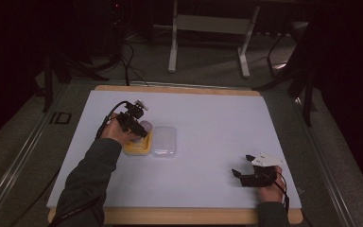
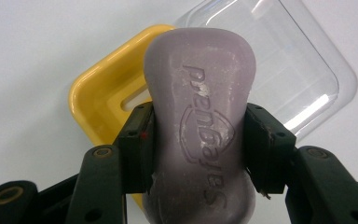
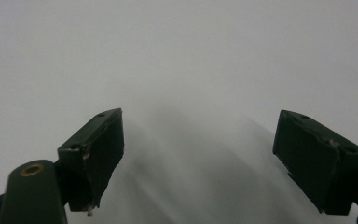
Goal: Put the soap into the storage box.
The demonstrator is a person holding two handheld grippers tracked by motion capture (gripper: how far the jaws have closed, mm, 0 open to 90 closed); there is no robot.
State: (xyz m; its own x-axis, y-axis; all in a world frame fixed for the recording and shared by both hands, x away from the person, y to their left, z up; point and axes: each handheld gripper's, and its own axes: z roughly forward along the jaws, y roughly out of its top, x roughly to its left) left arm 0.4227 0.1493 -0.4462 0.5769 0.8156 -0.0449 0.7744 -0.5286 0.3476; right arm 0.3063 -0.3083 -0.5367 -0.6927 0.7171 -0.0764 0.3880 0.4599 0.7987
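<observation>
A lilac bar of soap (image 2: 199, 121) with embossed lettering is clamped between the pads of my left gripper (image 2: 199, 140), hanging just above a yellow soap dish (image 2: 102, 95). In the high view the left gripper (image 1: 141, 130) sits over that yellow dish (image 1: 137, 150), with the soap (image 1: 146, 126) at its tip. A clear plastic lid (image 2: 303, 79) lies right beside the dish, also seen as the clear lid (image 1: 164, 141) in the high view. My right gripper (image 1: 242, 165) rests near the front right of the white mat, jaws wide apart and empty, as the right gripper (image 3: 198, 158) over bare mat.
A white mat (image 1: 208, 118) covers a wooden board (image 1: 179, 216) on the table. Behind the table stand a white frame's legs (image 1: 172, 52) and dark stands with cables on the floor. The person's dark sleeve (image 1: 87, 189) comes in at the lower left.
</observation>
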